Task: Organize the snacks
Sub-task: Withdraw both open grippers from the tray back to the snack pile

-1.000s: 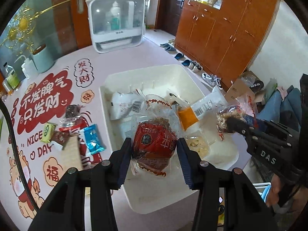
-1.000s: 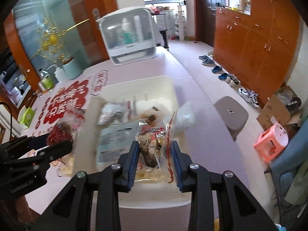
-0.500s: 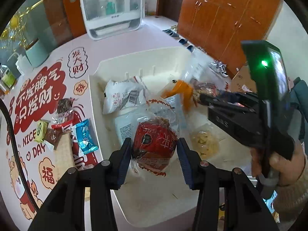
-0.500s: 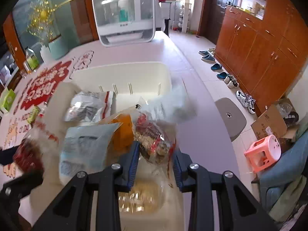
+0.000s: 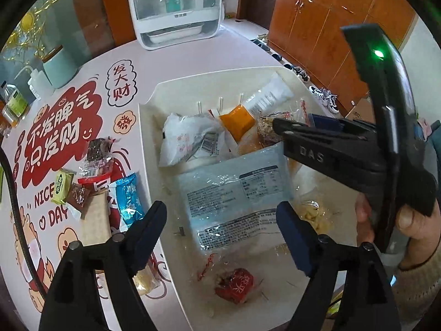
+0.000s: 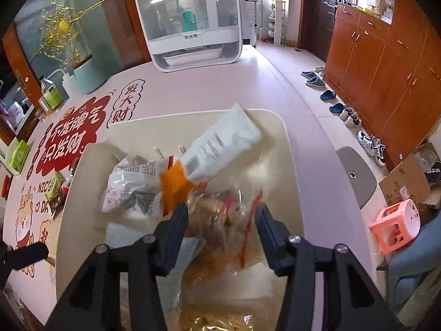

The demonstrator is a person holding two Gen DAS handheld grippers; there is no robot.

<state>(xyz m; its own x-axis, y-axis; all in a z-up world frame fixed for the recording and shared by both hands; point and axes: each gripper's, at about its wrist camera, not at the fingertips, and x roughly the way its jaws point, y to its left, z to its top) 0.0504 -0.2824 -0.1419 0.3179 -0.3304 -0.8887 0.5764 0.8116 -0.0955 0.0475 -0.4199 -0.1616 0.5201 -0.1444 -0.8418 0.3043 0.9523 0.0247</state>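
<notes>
The right gripper [image 6: 222,218], its jaws just opening, hovers over a cream bin [image 6: 292,171] with a clear snack bag [image 6: 220,220] loose between its fingers and a white-and-orange packet [image 6: 217,146] just beyond them.

The table mat [image 5: 63,135] carries red cloud shapes reading "不发脾气 只发财", a smaller outlined bubble reading "发大财", and the English words "NICE DAY" lower down. The right gripper [image 5: 286,127] bears raised letters "DAS" on its black body. Print on the clear packet [image 5: 234,193] is too small to read
</notes>
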